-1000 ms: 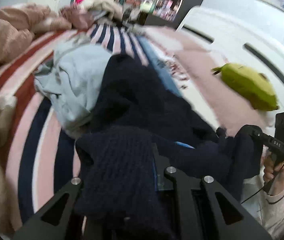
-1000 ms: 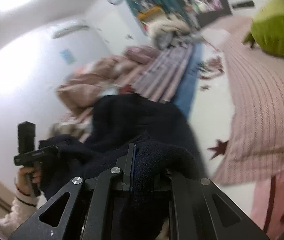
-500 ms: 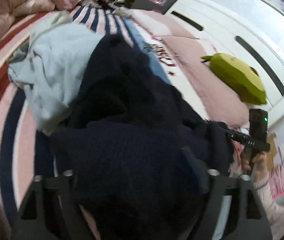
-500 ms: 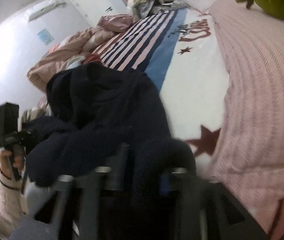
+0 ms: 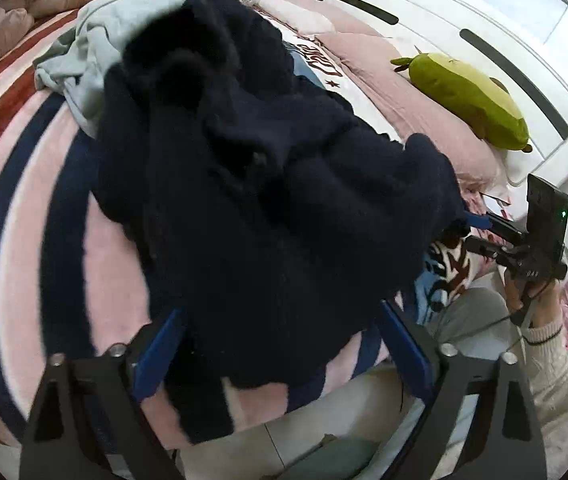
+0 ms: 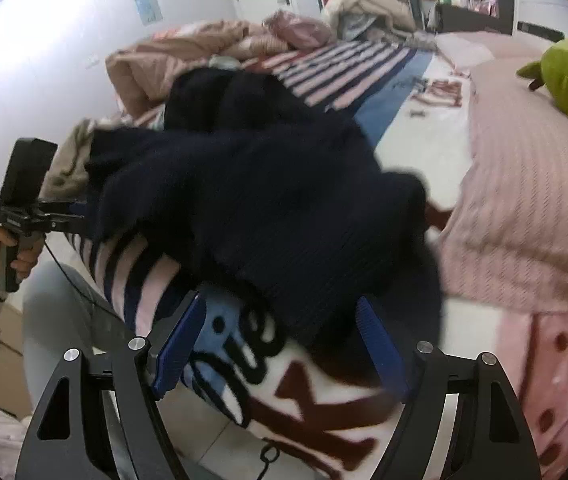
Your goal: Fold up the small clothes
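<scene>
A dark navy knit garment (image 5: pixel 267 184) lies bunched on the striped bed cover (image 5: pixel 23 184), its near hem hanging over the bed's edge. It also shows in the right wrist view (image 6: pixel 275 200). My left gripper (image 5: pixel 279 344) is open, its blue pads on either side of the hem. My right gripper (image 6: pixel 284 340) is open too, just below the garment's other end. Each gripper shows in the other's view, the right one (image 5: pixel 532 232) and the left one (image 6: pixel 27 204).
A light blue garment (image 5: pixel 95 48) lies behind the navy one. A green plush toy (image 5: pixel 468 100) rests on the pink blanket (image 6: pixel 524 200) by the white headboard (image 5: pixel 484 32). Pink bedding (image 6: pixel 187 48) is piled at the far side. The person's legs are below the bed edge.
Both grippers were shut on the navy garment a second ago. They have opened and let it drop onto the bed, and both have drawn back toward the bed's edge.
</scene>
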Tool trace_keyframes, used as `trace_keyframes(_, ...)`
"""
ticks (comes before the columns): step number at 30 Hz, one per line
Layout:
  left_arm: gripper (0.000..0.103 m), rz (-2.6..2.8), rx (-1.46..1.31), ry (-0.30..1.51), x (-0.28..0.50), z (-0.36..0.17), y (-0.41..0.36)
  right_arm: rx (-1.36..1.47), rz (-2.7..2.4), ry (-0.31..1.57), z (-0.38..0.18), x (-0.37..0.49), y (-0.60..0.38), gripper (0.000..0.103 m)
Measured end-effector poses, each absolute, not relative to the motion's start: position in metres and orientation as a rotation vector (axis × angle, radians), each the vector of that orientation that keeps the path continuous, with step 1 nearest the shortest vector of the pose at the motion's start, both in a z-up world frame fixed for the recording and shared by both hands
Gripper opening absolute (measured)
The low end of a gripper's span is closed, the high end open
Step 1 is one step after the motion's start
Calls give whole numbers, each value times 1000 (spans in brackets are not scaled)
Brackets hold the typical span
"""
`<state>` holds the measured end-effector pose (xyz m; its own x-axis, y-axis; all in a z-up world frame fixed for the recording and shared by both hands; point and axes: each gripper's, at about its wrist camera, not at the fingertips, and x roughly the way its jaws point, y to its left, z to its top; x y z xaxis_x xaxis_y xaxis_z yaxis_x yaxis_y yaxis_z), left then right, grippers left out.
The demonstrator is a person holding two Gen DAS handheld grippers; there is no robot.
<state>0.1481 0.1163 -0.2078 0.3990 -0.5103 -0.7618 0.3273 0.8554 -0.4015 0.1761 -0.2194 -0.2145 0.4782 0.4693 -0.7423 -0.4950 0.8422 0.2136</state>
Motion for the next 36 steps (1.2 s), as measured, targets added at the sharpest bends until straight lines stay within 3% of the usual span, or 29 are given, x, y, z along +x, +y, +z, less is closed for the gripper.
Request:
trace_keyframes(1, 73, -543, -205, 1025, 147, -209, 114, -54, 562, 896, -220, 177, -214, 74)
trace_keyframes(2, 59, -549, -214, 1023, 145, -208, 113, -70, 549, 893, -222, 177, -211, 73)
trace_keyframes(3, 43, -553, -222, 1025, 147, -207, 111, -95, 531, 884, -224, 177, -208, 63)
trace_keyframes(4, 33, -554, -219, 1025, 147, -204, 109, -131, 498, 863, -222, 177, -204, 53)
trace_keyframes(5, 19, -552, -200, 1015, 147, -198, 107, -166, 460, 844, -219, 178, -201, 37)
trace_keyframes(7, 13, -532, -156, 980, 146, -185, 106, -179, 445, 807, -211, 181, -201, 20)
trace_keyframes(8, 12, -518, -143, 959, 148, -176, 107, -175, 435, 791, -206, 185, -203, 10)
trace_keyframes(14, 11, -465, -133, 839, 173, -122, 123, -169, 405, 730, -177, 216, -208, 8)
trace_keyframes(21, 11, -376, -132, 731, 261, -67, 127, -148, 365, 725, -149, 295, -207, 8)
trace_keyframes(31, 15, -301, -147, 827, 382, -99, 119, -39, 293, 909, -194, 412, -217, 8)
trace_keyframes(32, 18, -312, -161, 834, 385, -100, 118, -40, 283, 926, -200, 418, -216, 8)
trace_keyframes(34, 34, -366, -221, 842, 388, -101, 120, -55, 221, 949, -209, 426, -217, 15)
trace_keyframes(36, 62, -391, -238, 814, 384, -96, 120, -87, 163, 943, -211, 426, -220, 42)
